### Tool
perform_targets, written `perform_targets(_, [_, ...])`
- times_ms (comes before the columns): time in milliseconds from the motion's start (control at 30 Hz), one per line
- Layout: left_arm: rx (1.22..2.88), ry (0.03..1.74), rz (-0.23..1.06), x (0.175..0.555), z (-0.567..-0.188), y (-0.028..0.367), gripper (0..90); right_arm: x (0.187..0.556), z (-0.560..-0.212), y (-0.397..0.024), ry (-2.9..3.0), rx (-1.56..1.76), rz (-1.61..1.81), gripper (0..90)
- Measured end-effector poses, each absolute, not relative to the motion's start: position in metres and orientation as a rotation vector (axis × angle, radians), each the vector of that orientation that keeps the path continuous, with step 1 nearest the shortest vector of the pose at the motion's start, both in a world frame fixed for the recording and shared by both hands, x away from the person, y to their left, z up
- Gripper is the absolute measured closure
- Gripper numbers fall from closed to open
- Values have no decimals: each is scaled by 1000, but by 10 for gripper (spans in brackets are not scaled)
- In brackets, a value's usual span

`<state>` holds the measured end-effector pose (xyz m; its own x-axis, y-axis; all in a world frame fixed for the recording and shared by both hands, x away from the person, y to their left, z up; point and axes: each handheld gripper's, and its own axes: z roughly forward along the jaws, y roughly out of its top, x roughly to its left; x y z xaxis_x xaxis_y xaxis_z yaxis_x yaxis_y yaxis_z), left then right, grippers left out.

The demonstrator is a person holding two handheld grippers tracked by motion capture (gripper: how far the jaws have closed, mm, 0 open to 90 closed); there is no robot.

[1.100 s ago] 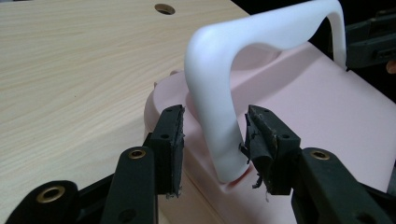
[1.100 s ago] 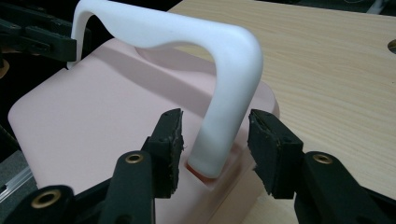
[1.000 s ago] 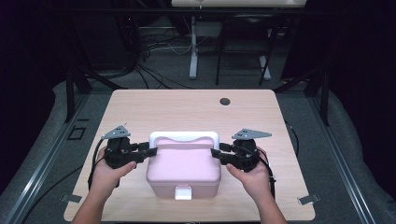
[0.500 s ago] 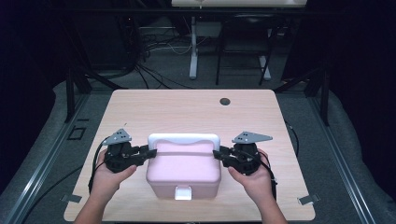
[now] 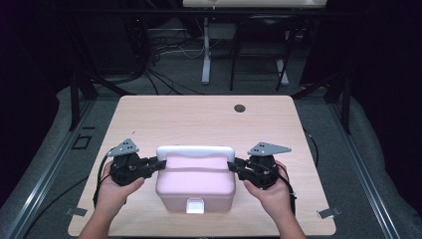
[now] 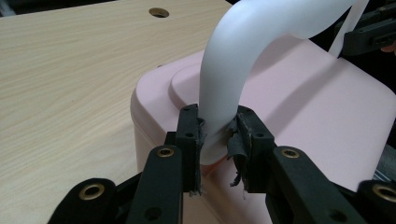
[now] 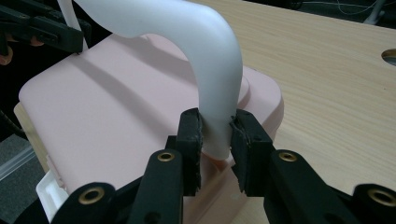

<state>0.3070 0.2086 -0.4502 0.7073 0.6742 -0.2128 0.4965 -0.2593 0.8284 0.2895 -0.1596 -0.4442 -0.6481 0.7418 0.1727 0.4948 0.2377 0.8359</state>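
Note:
A pink lidded box (image 5: 195,181) stands near the front edge of the wooden table, with a white latch (image 5: 194,205) on its front. Its white arched handle (image 5: 195,152) stands up over the lid. My left gripper (image 5: 160,164) is at the handle's left end and my right gripper (image 5: 232,167) at its right end. In the left gripper view the pads of the left gripper (image 6: 217,126) press on the handle (image 6: 243,56) where it meets the box (image 6: 303,107). The right gripper (image 7: 215,130) clamps the other foot of the handle (image 7: 205,51) the same way. Both pairs of jaws have just been closing.
The table (image 5: 199,119) has bare wood behind and beside the box, with a round cable hole (image 5: 240,108) near its far edge. Dark floor, cables and a desk leg (image 5: 205,55) lie beyond. The person's hands hold the grippers from the front.
Both grippers' jaws have closed in on the handle's two ends. The hands and the box have stayed almost in place.

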Motion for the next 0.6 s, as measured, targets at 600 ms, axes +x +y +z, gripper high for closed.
perform_targets(600, [1933,902,201,302,-447,210,737,285,-440,-160,2288,1156,1364,740])
